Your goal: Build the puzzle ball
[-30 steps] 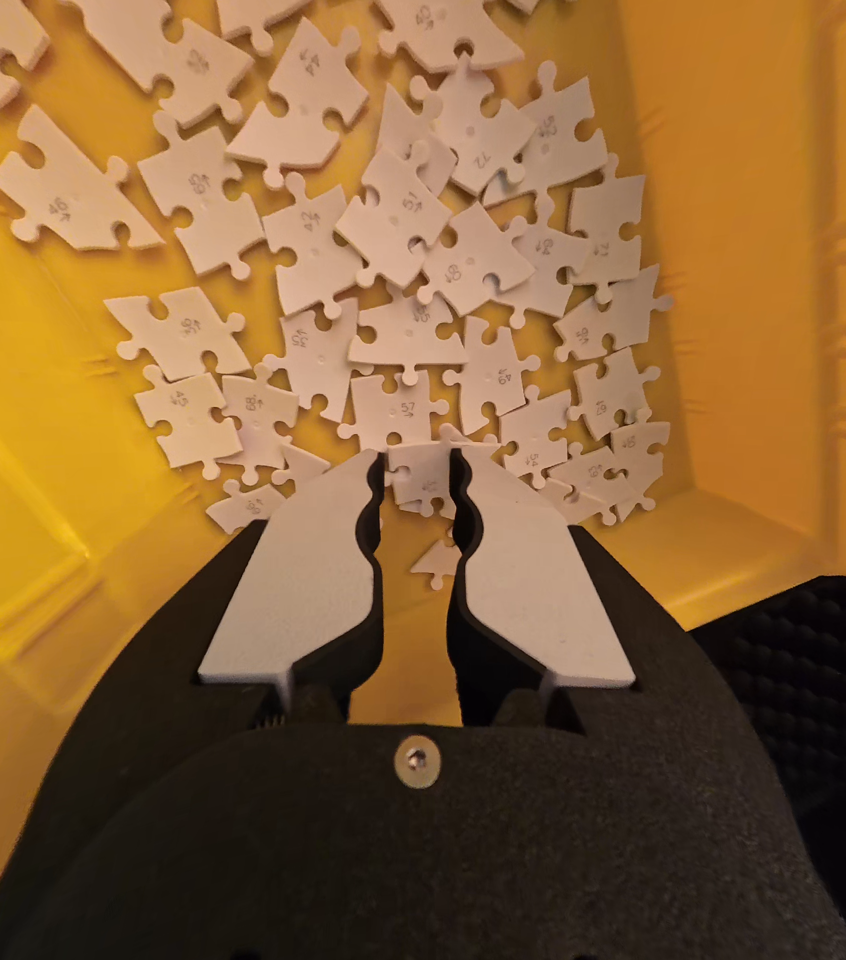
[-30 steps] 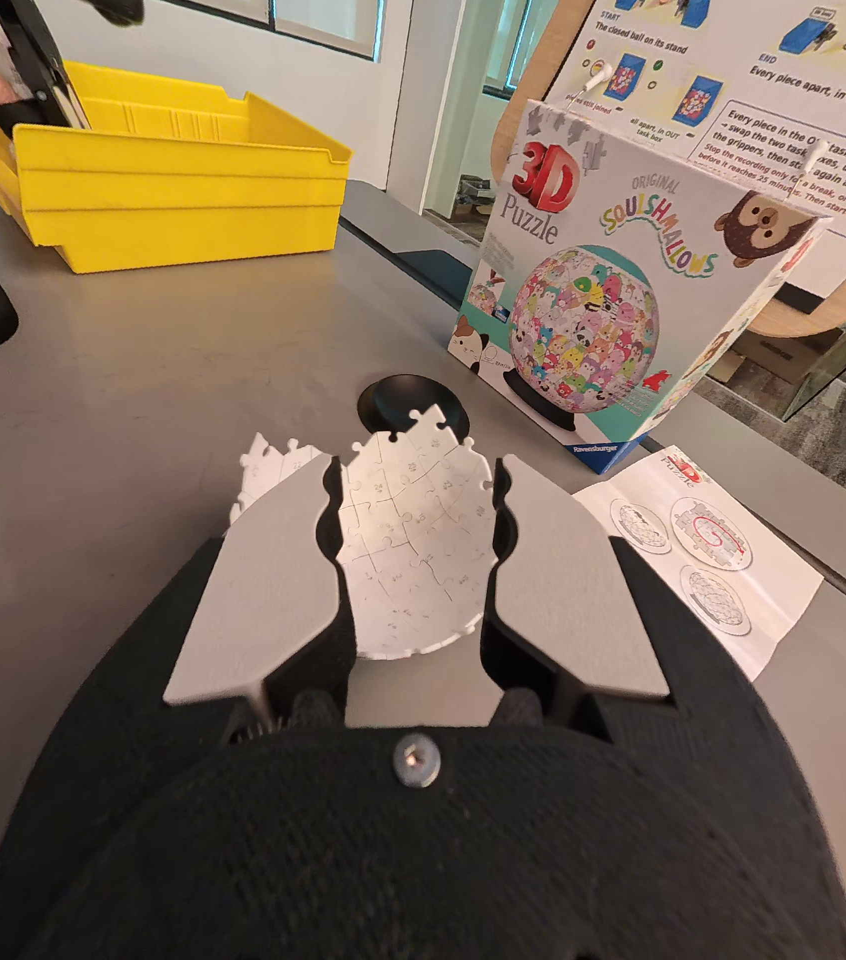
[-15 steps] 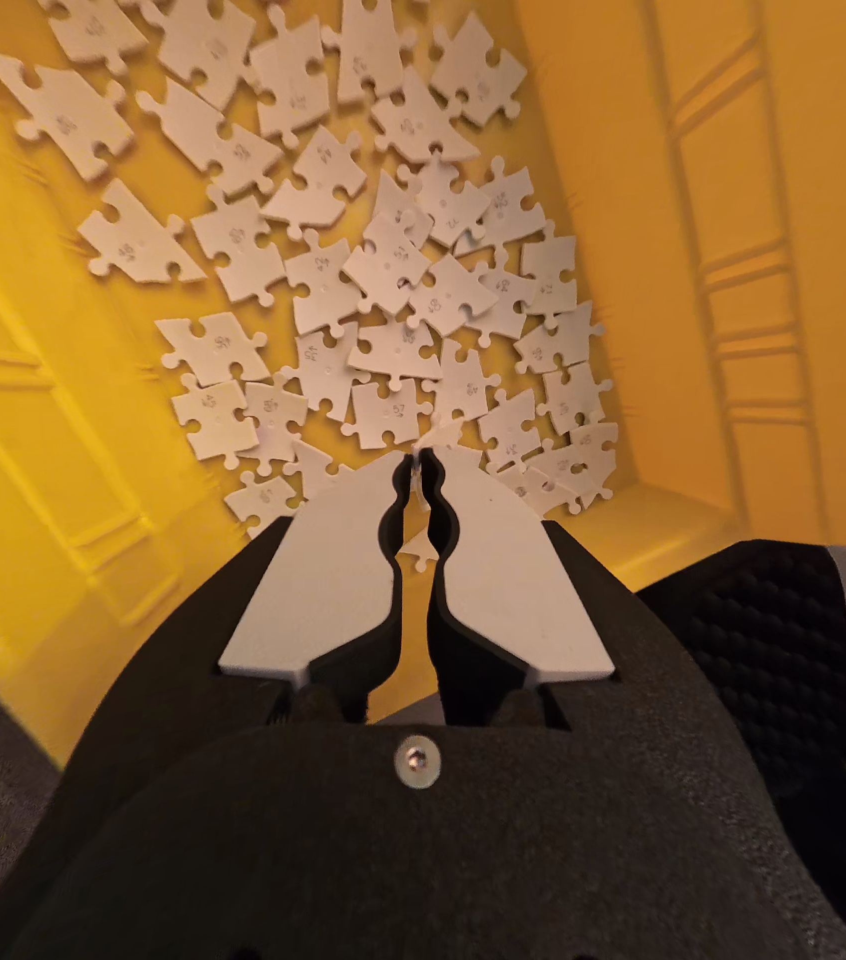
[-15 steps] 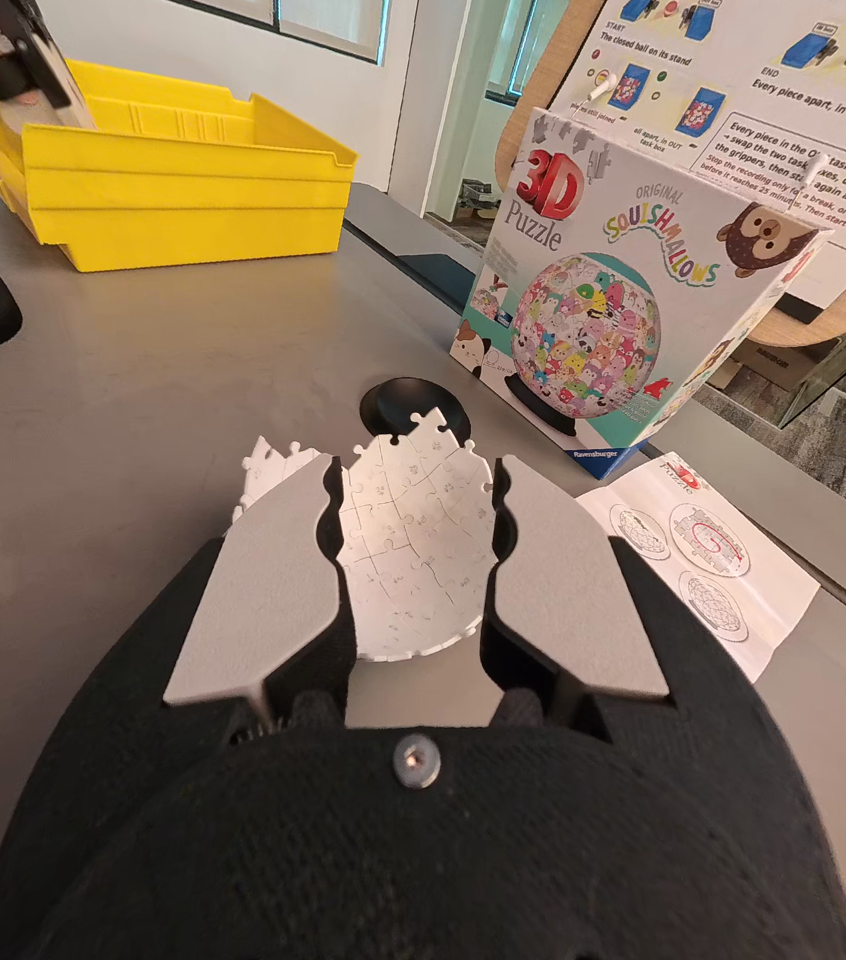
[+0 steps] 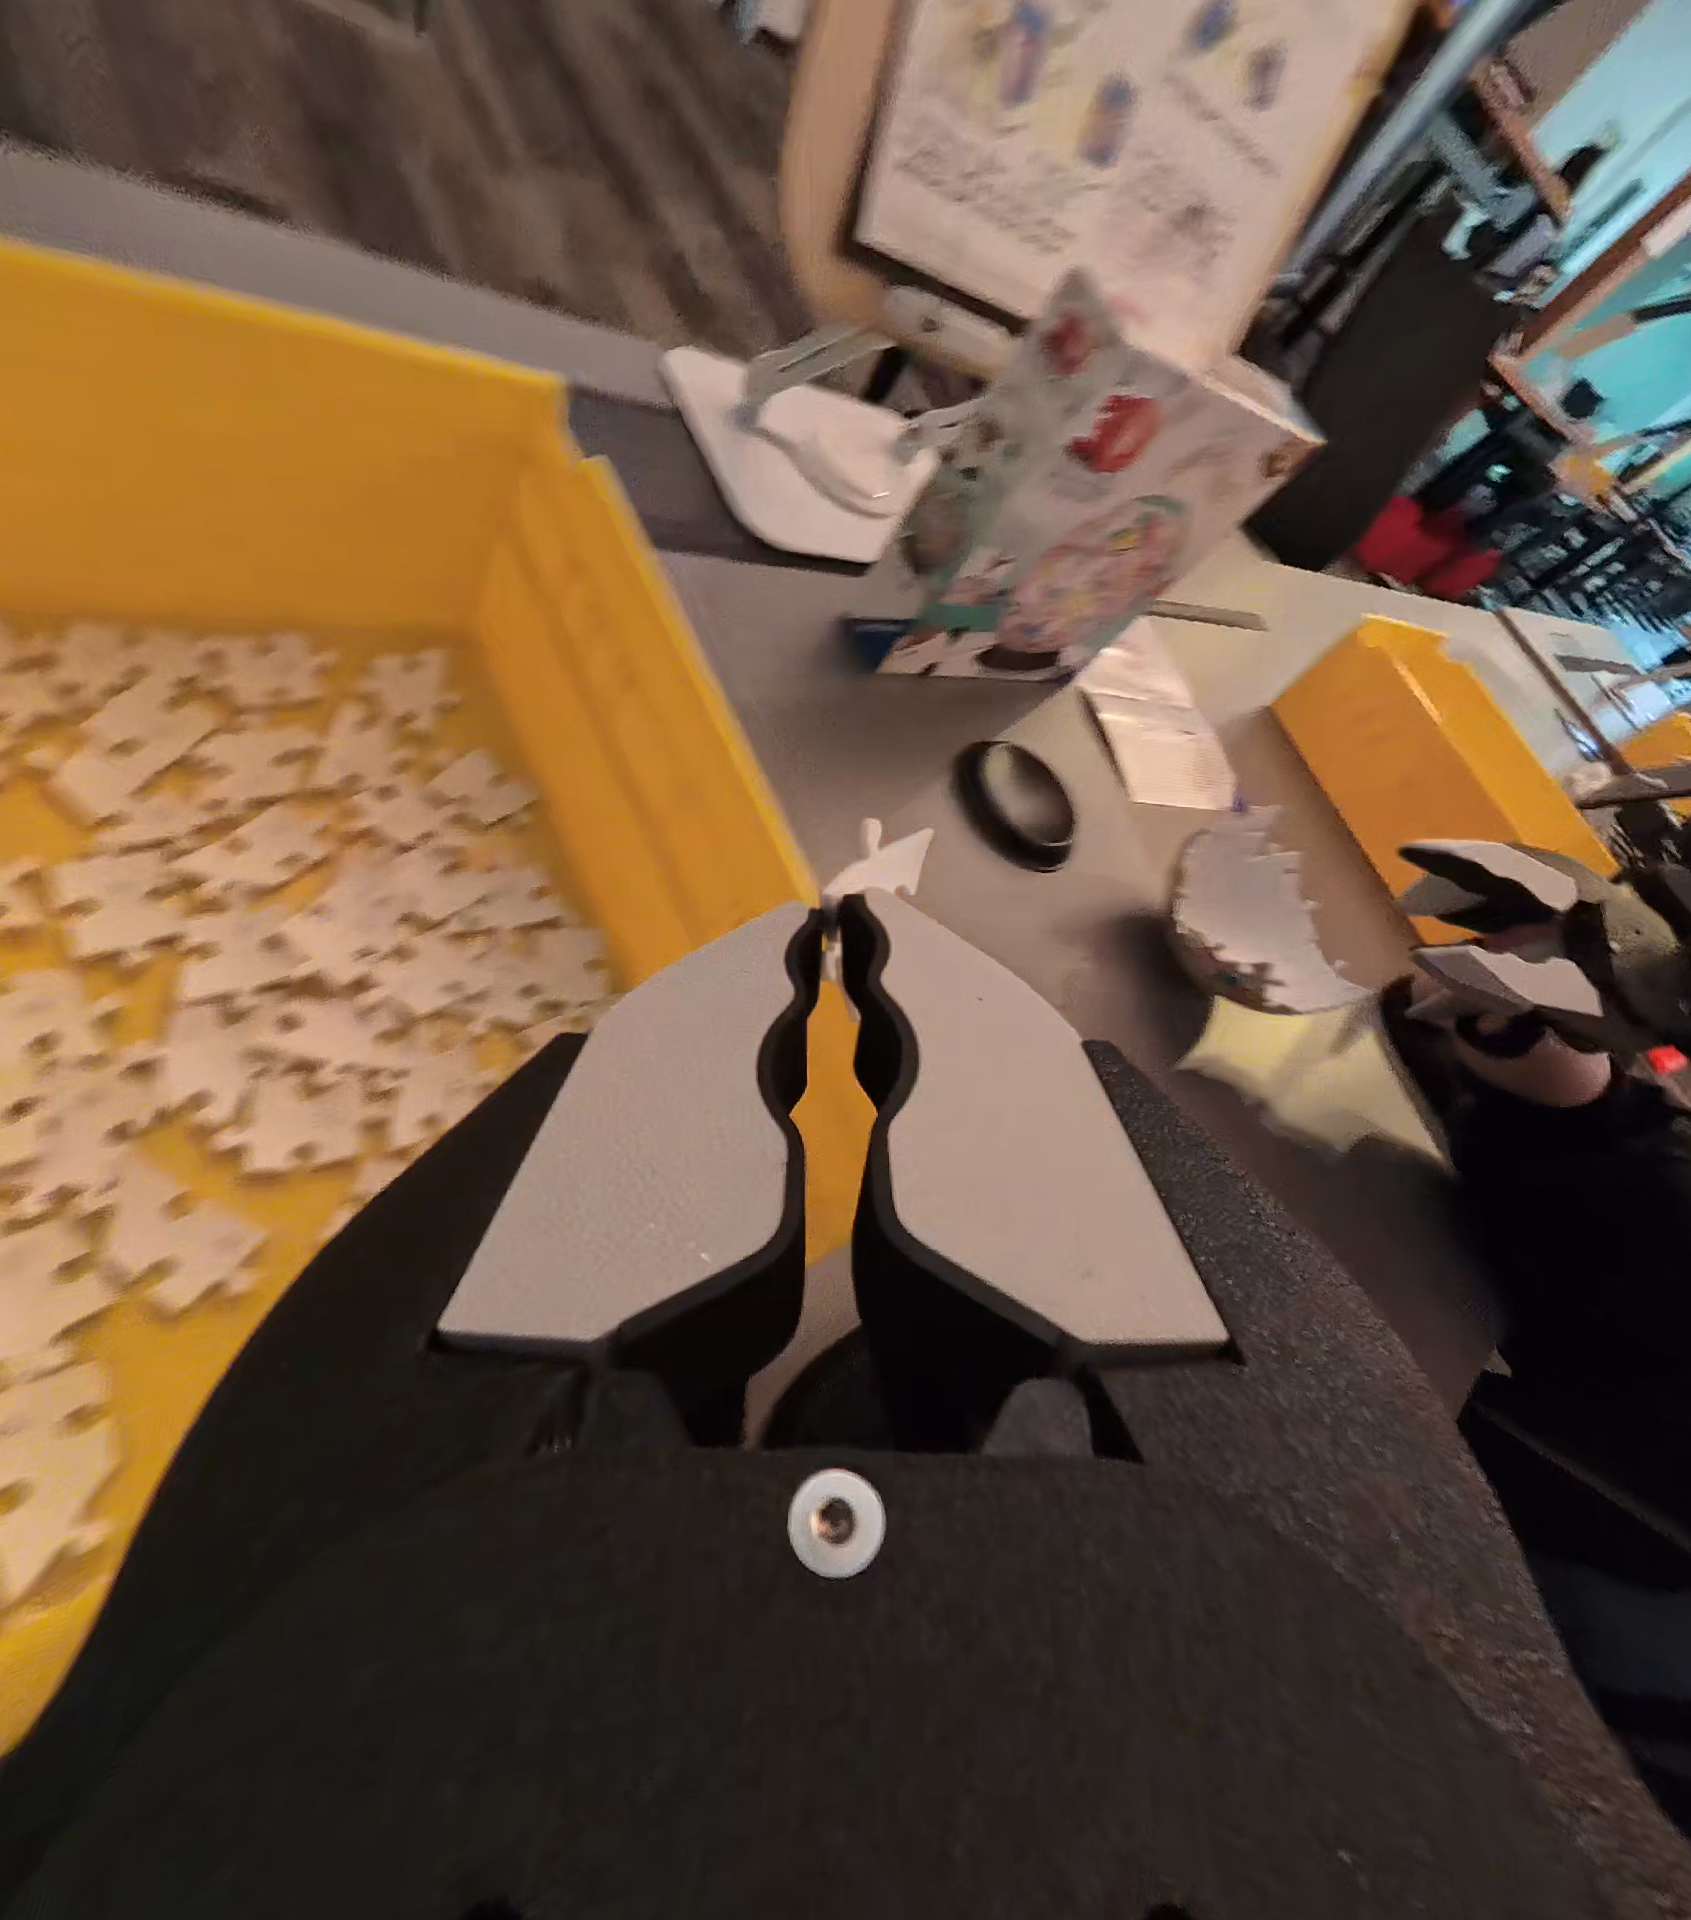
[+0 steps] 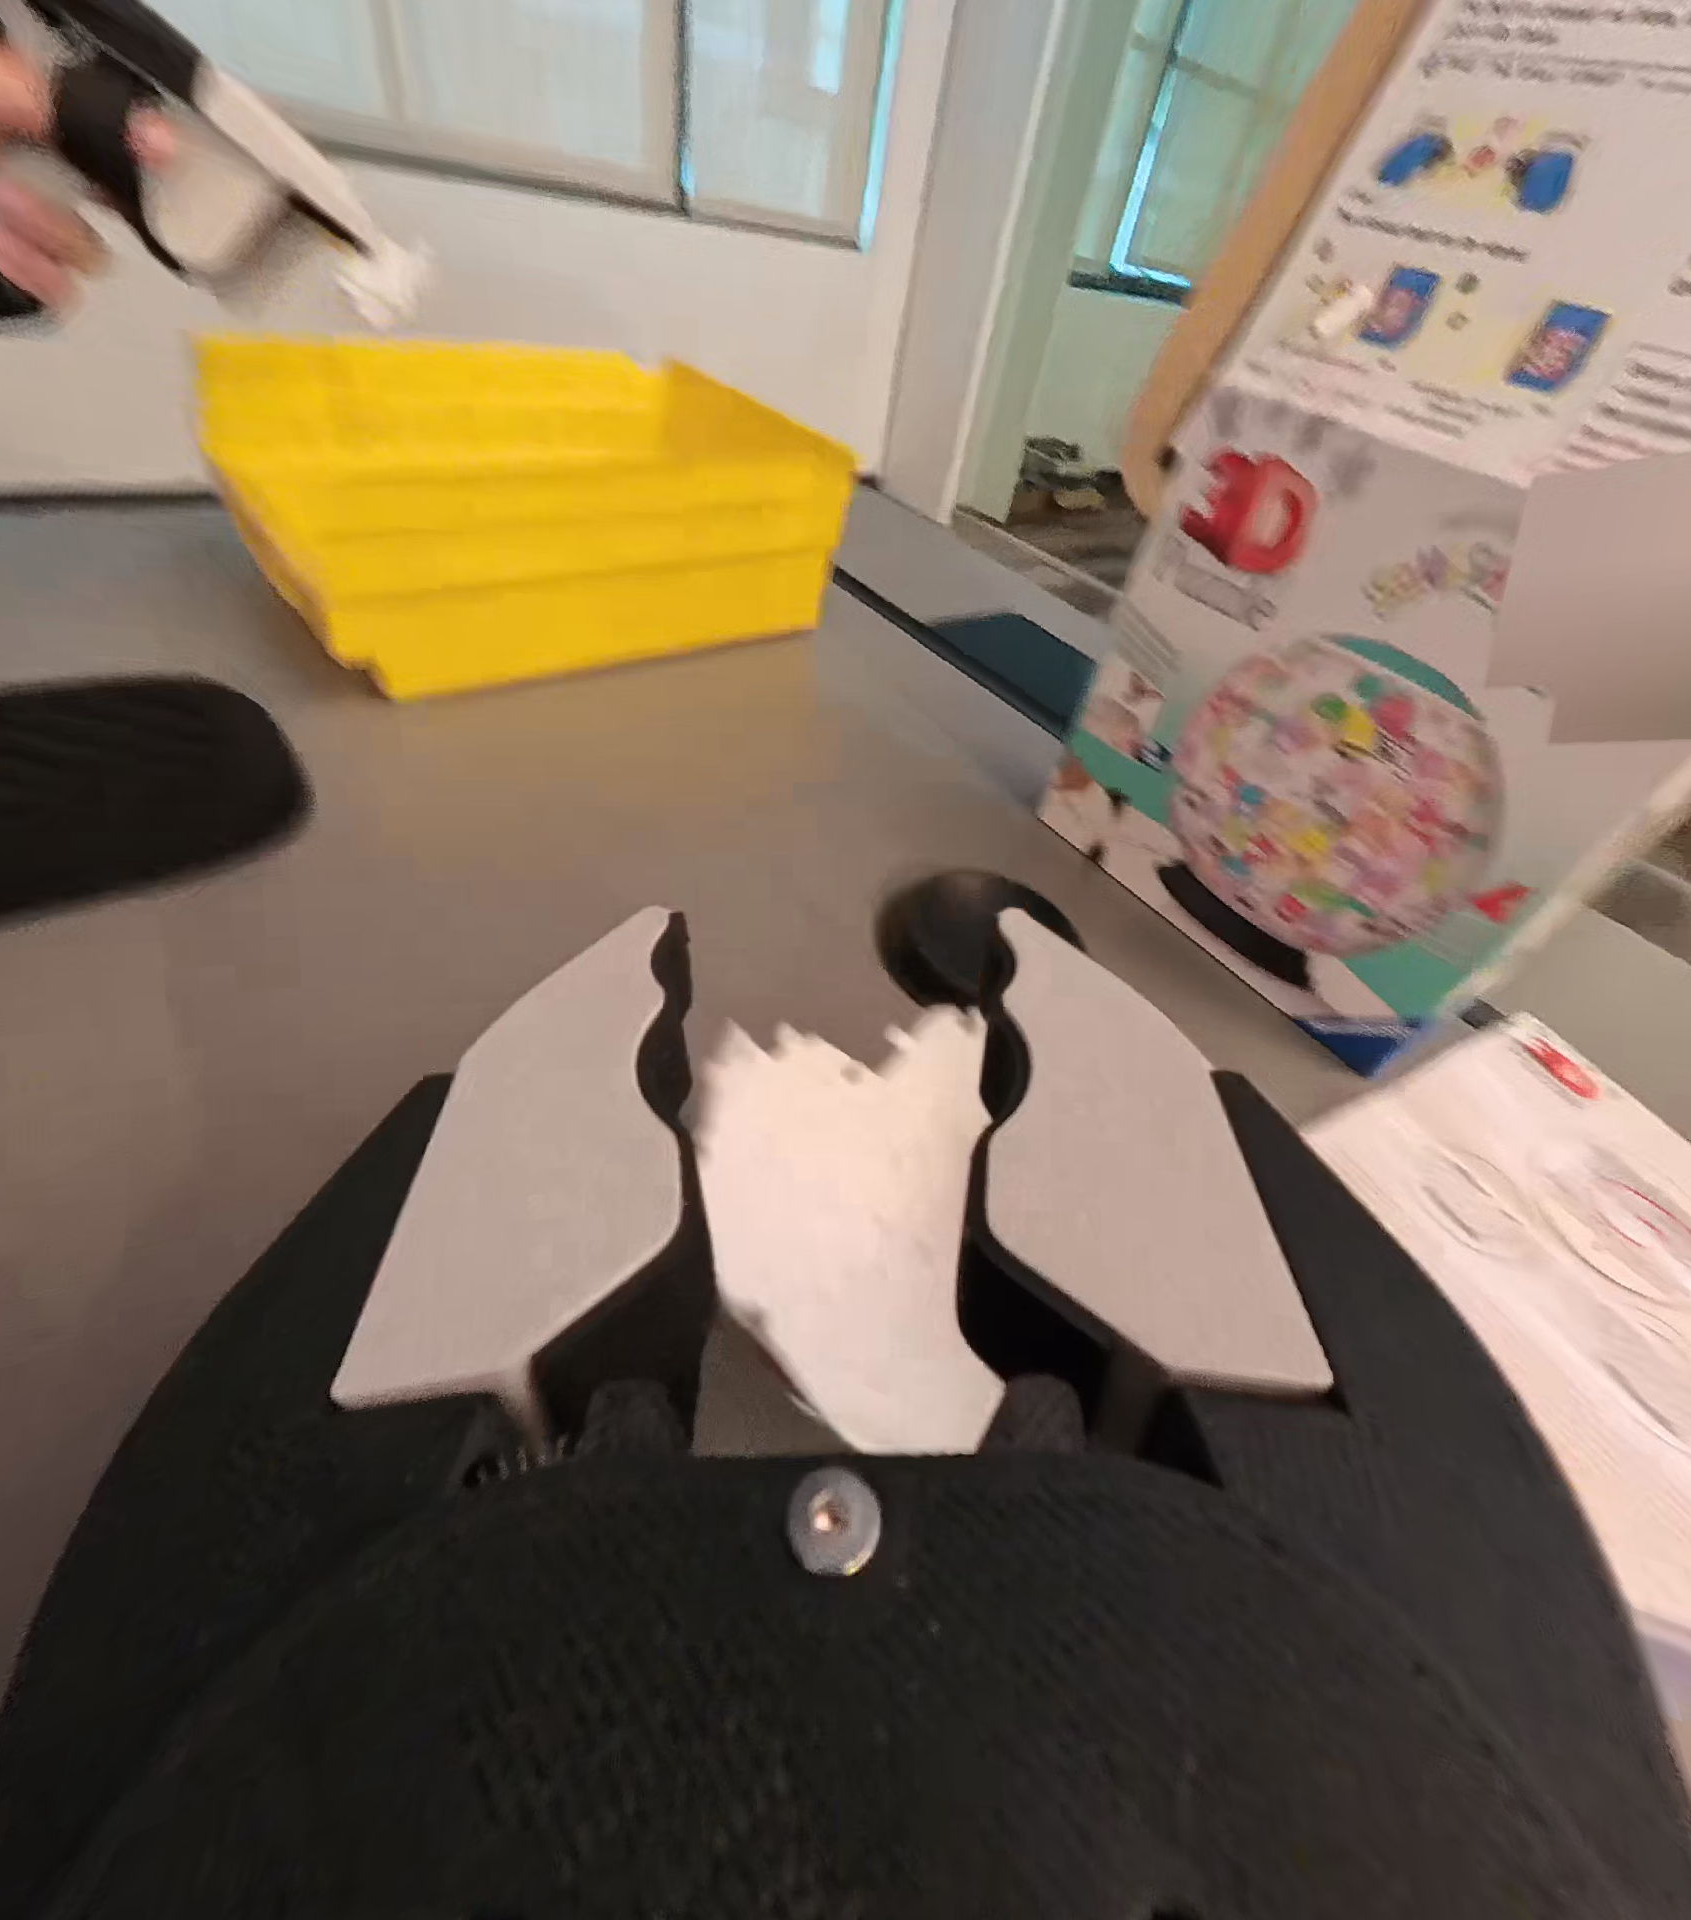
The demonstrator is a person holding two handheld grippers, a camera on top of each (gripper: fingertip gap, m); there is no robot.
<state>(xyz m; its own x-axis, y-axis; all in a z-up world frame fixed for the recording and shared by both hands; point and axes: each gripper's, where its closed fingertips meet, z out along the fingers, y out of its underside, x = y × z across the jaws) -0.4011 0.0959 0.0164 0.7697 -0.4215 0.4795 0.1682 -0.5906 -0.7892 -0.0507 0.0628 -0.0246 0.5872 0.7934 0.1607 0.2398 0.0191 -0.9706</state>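
Note:
My left gripper [image 5: 836, 916] is shut on a small white puzzle piece [image 5: 885, 860] and holds it in the air above the right rim of the yellow bin [image 5: 550, 582]. The bin holds several loose white pieces [image 5: 228, 894]. The left gripper also shows at the top left of the right wrist view [image 6: 373, 260]. My right gripper [image 6: 841, 930] is open, with the partly built white ball shell [image 6: 841, 1195] between its fingers. The blur hides whether they touch it. The shell [image 5: 1246, 925] and the right gripper [image 5: 1495, 935] also show in the left wrist view, on the grey table.
A black ring stand [image 6: 955, 935] sits just past the shell. The puzzle box [image 6: 1288, 748] stands at the right, with an instruction sheet [image 6: 1599, 1299] in front of it. A black pad [image 6: 72, 790] lies at the left. A second yellow bin [image 5: 1392, 748] is farther off. The gap from one gripper's tips to the other's is roughly 35 cm.
My left gripper shut on a piece in the bin, lifted it out and swung right over the table. My right gripper moved forward, so the shell now lies deeper between its fingers.

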